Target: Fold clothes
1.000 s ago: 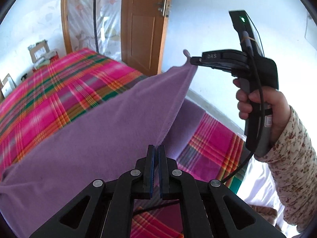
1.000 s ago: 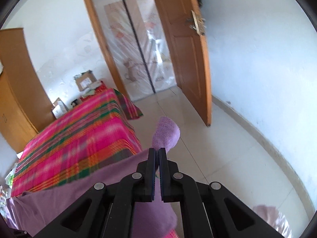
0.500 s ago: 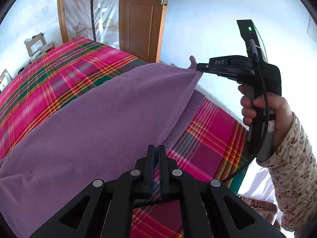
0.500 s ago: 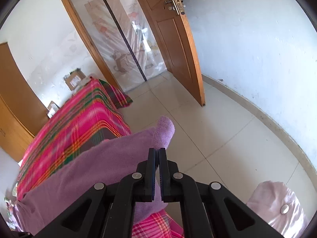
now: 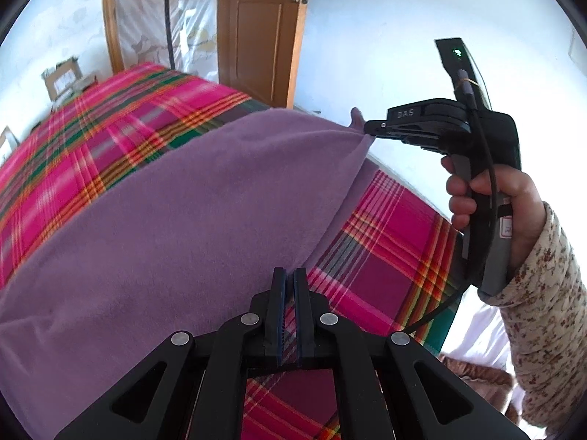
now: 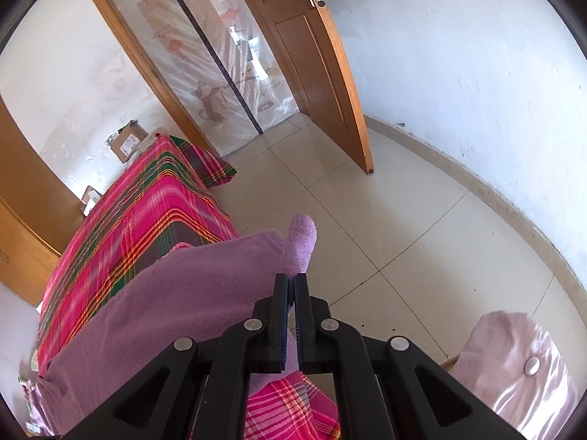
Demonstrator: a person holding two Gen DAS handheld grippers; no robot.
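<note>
My left gripper [image 5: 290, 286] and right gripper [image 6: 291, 289] each pinch an edge of the soft purple fleece garment [image 5: 190, 212], holding it stretched and raised so it can fold over. Beneath lies the pink plaid bedspread [image 5: 385, 242]; farther off, pale floor tiles [image 6: 422, 227] and the open brown wooden door [image 6: 323, 73].

One purple cloth [image 5: 190, 220], one plaid bed [image 5: 91, 139], two grippers [image 5: 290, 278] [image 6: 290, 282], one door [image 6: 312, 55].

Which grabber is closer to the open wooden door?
The right gripper. It pinches the purple cloth at the corner out toward the door, over the bed's floor-side edge. The left gripper pinches the cloth farther back over the bed.
</note>
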